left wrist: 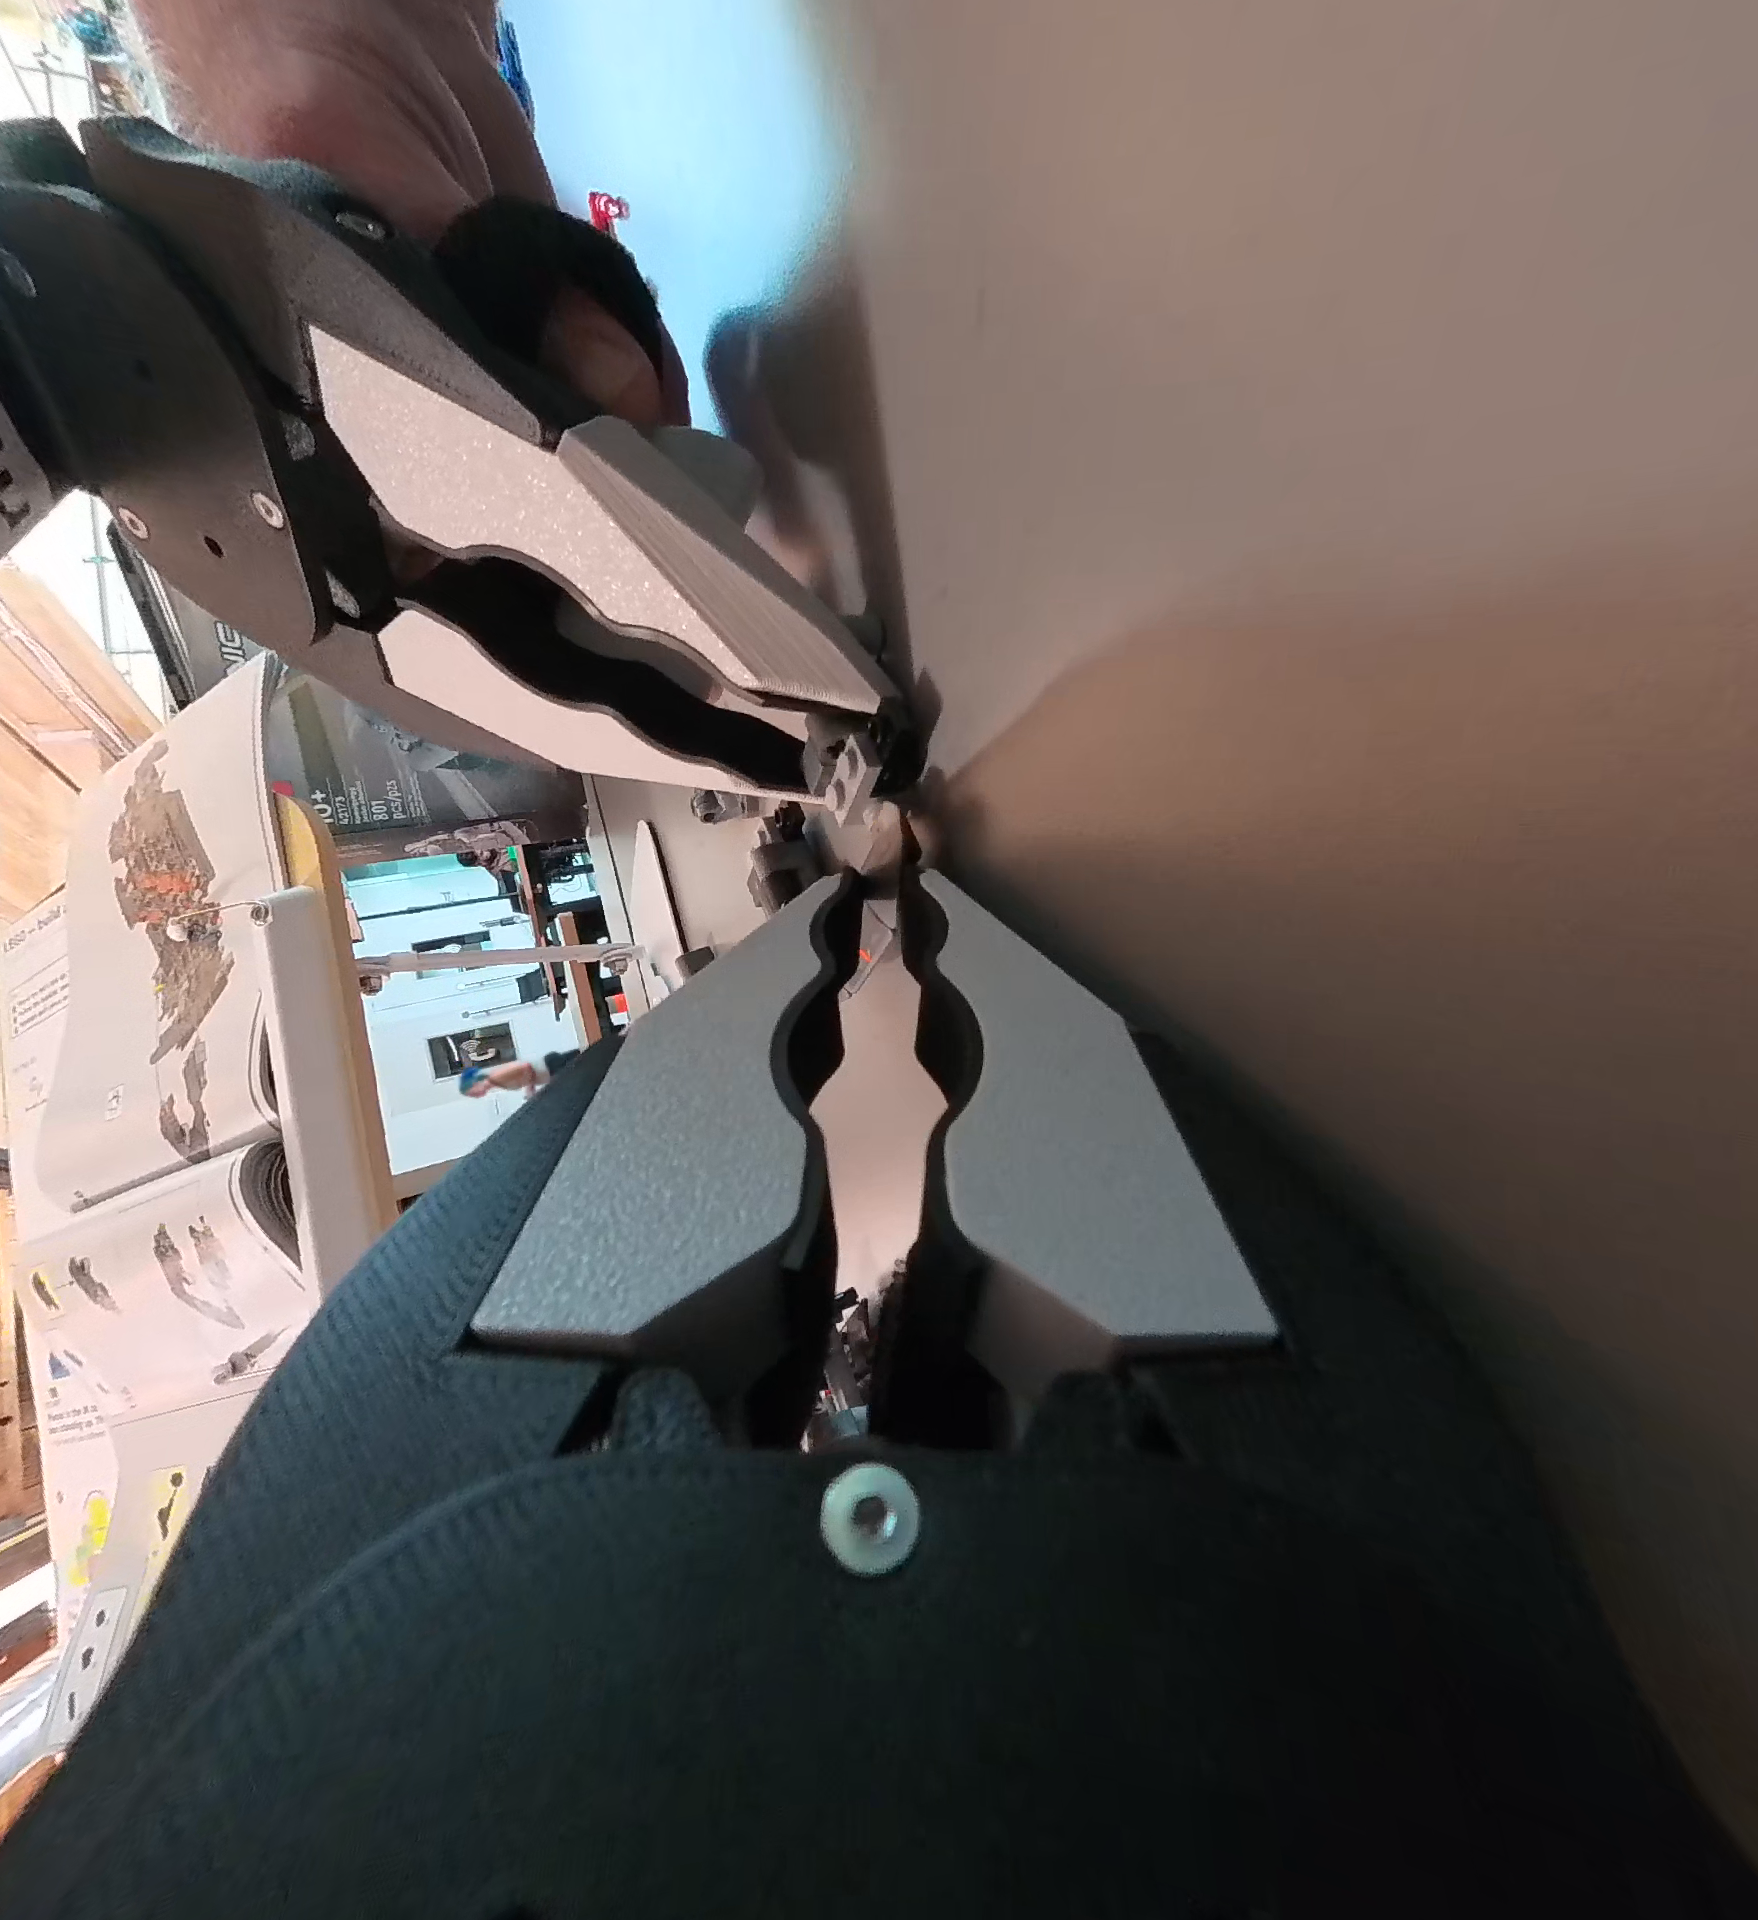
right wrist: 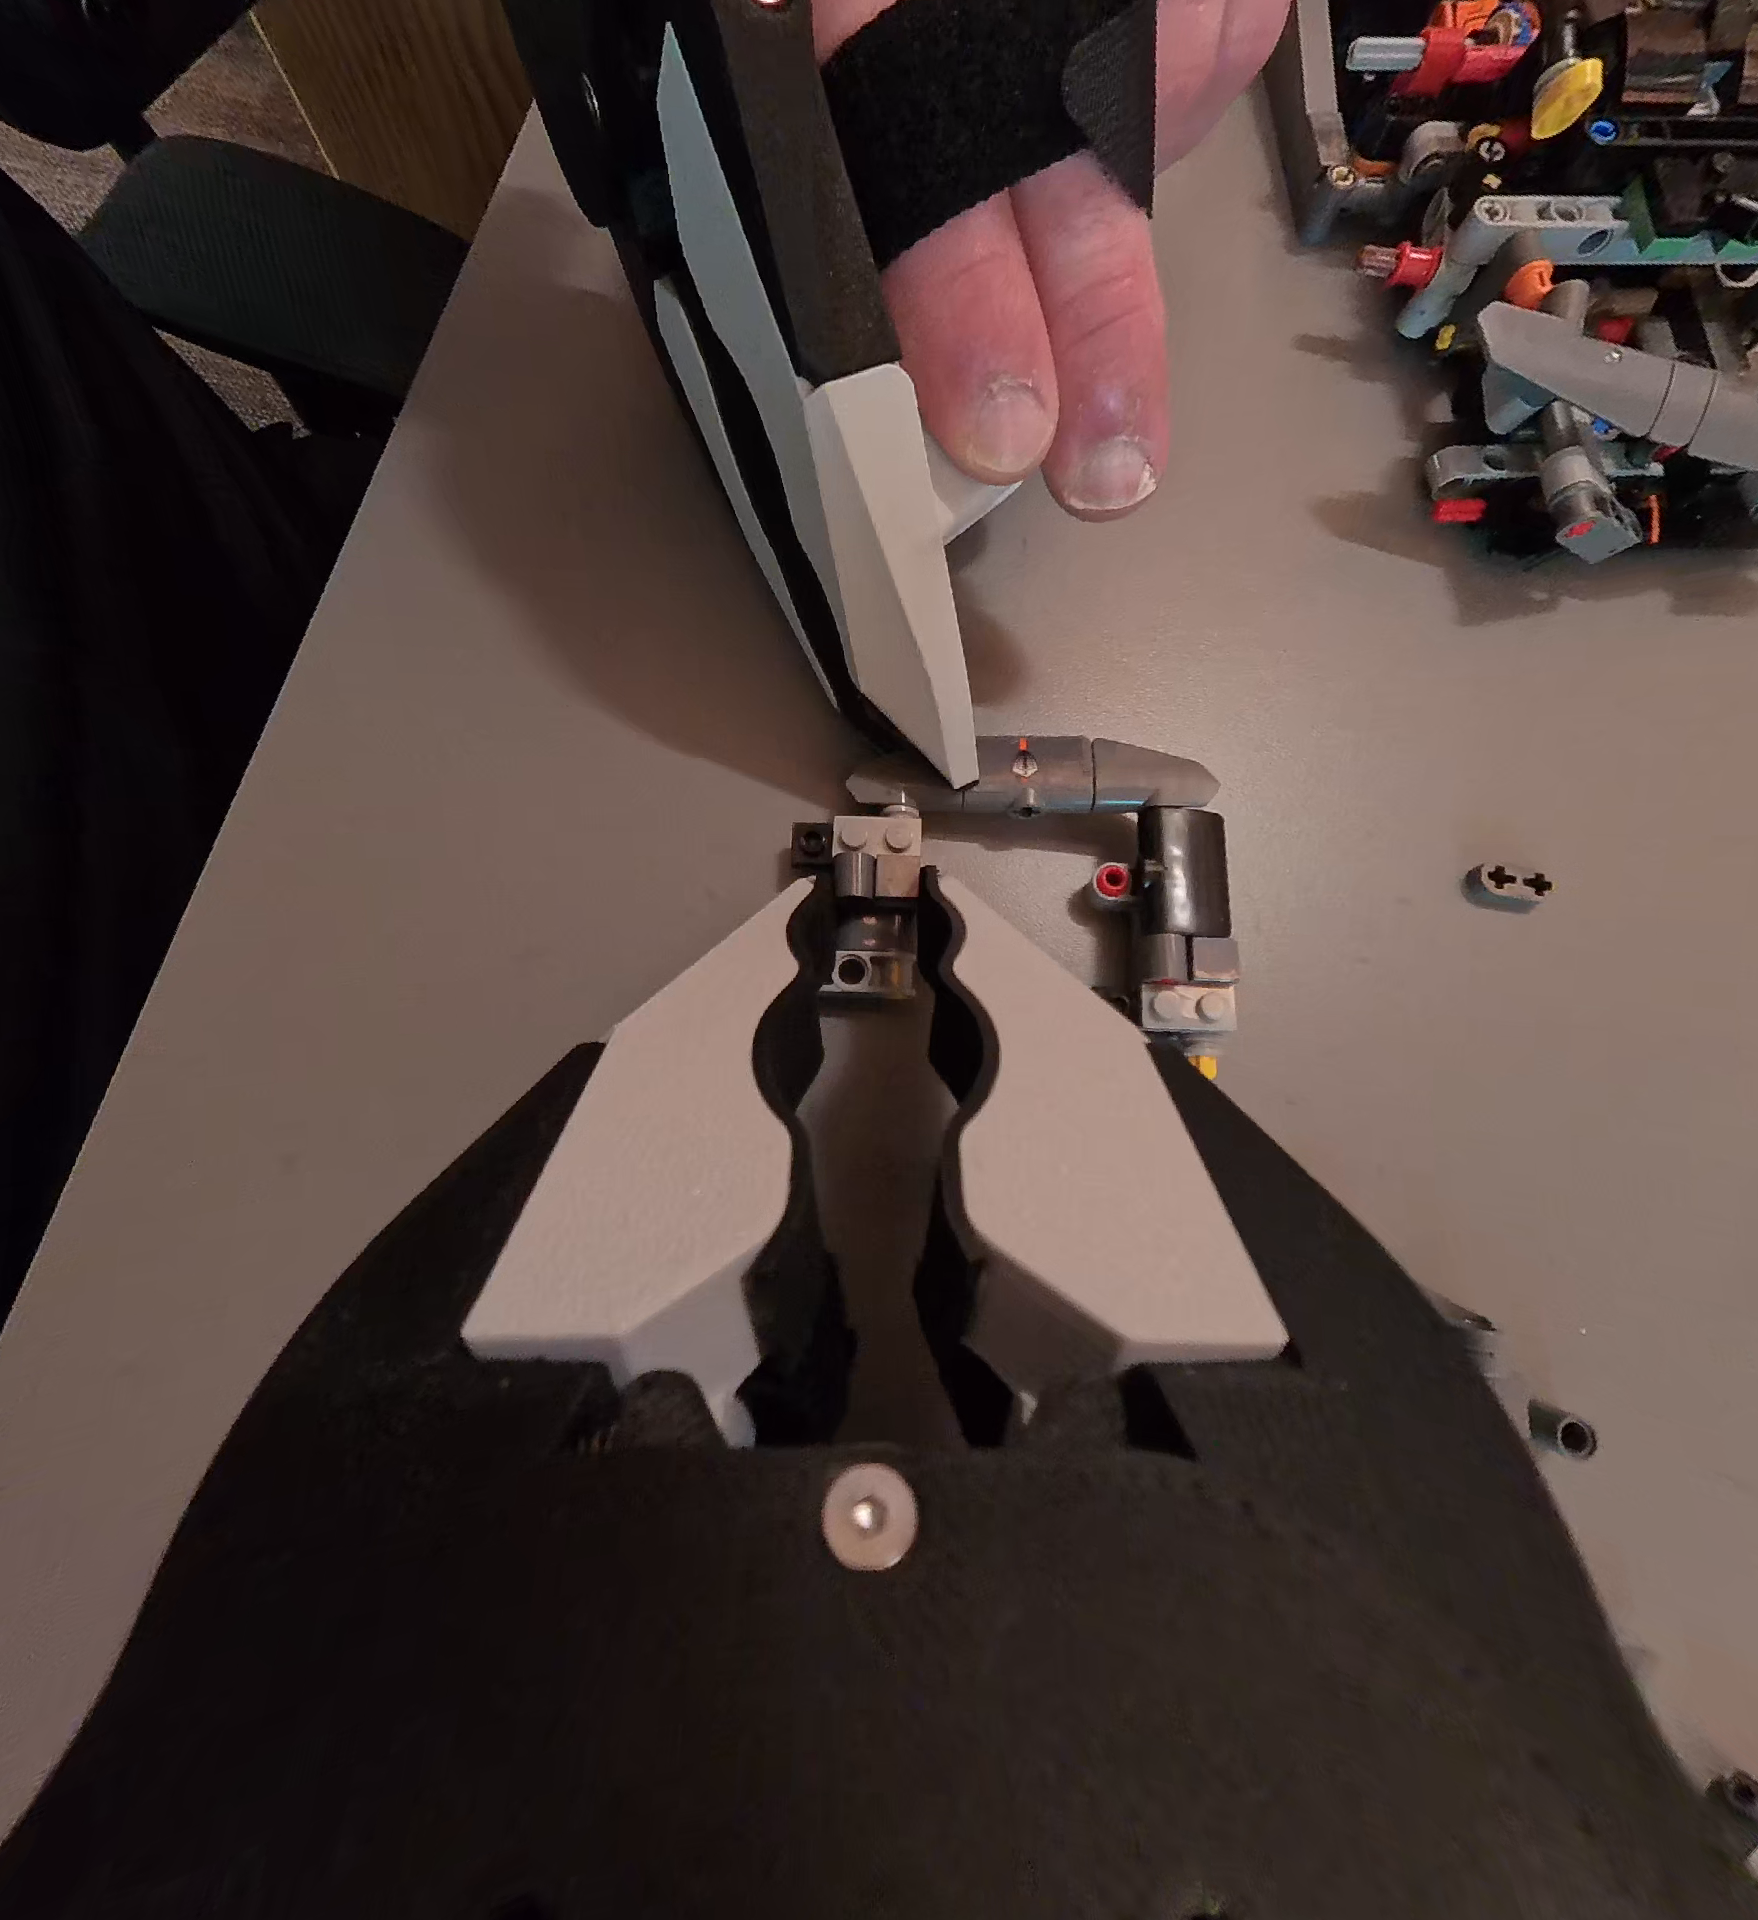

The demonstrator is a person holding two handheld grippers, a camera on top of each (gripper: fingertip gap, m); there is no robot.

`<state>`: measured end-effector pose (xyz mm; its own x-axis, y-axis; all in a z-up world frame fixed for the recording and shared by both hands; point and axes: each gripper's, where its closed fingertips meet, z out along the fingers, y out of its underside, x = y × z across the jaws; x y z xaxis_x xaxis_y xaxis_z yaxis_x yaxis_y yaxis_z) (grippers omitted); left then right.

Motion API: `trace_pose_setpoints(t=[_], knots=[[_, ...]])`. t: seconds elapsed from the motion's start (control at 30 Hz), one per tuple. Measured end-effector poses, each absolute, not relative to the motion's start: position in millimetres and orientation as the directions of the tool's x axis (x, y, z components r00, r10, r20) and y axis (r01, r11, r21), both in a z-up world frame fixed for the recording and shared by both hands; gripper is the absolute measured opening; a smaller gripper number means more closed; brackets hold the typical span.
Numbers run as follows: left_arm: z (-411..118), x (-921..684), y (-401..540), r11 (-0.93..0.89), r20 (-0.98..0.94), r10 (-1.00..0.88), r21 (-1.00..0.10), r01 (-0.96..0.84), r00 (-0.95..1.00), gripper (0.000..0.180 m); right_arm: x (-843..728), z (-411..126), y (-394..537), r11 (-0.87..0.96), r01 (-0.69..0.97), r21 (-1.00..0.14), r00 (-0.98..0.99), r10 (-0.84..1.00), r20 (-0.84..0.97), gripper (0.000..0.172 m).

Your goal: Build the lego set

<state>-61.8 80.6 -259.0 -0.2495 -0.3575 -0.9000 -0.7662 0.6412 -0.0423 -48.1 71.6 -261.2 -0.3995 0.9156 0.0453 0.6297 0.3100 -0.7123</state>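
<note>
Left wrist view: grey surface (left wrist: 1374,520) tilted on edge, open booklet (left wrist: 158,1039) behind. Left gripper (left wrist: 880,894) fingers nearly together, pinching a grey curved bar (left wrist: 873,961).

Right wrist view: same surface (right wrist: 542,831); big brick model (right wrist: 1602,260) far right. Right gripper (right wrist: 867,902) fingers narrowly parted, pinching one leg (right wrist: 873,930) of the U-shaped brick assembly lying there.

Light: dim, warm; bright window glare at 9 to 11 o'clock, left view.
Shadows: soft on tabletop (right wrist: 1374,1039).
Blur: near wall smeared.
Edges: fisheye bending.
</note>
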Motion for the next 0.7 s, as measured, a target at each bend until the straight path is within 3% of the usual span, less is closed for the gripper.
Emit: trace_pose_setpoints(t=[0.2,0.43,0.6,0.7], knots=[[-259,-62,81,0.647,-0.902,-0.346,-0.030,-0.762,-0.259,0.006,-48,-261,71,0.317,0.626,-0.713,-0.393,0.917,0.062,0.013],[-257,-60,84,0.634,-0.907,-0.361,-0.068,-0.770,-0.218,0.008,-40,-249,79,0.313,0.635,-0.706,-0.340,0.934,0.108,0.026],[-253,-69,86,0.612,-0.899,-0.395,-0.105,-0.784,-0.187,0.019,-29,-229,106,0.291,0.651,-0.701,-0.220,0.956,0.192,0.027],[-249,-77,86,0.595,-0.888,-0.426,-0.129,-0.793,-0.175,0.027,-29,-230,119,0.255,0.688,-0.679,-0.171,0.967,0.189,0.036]])
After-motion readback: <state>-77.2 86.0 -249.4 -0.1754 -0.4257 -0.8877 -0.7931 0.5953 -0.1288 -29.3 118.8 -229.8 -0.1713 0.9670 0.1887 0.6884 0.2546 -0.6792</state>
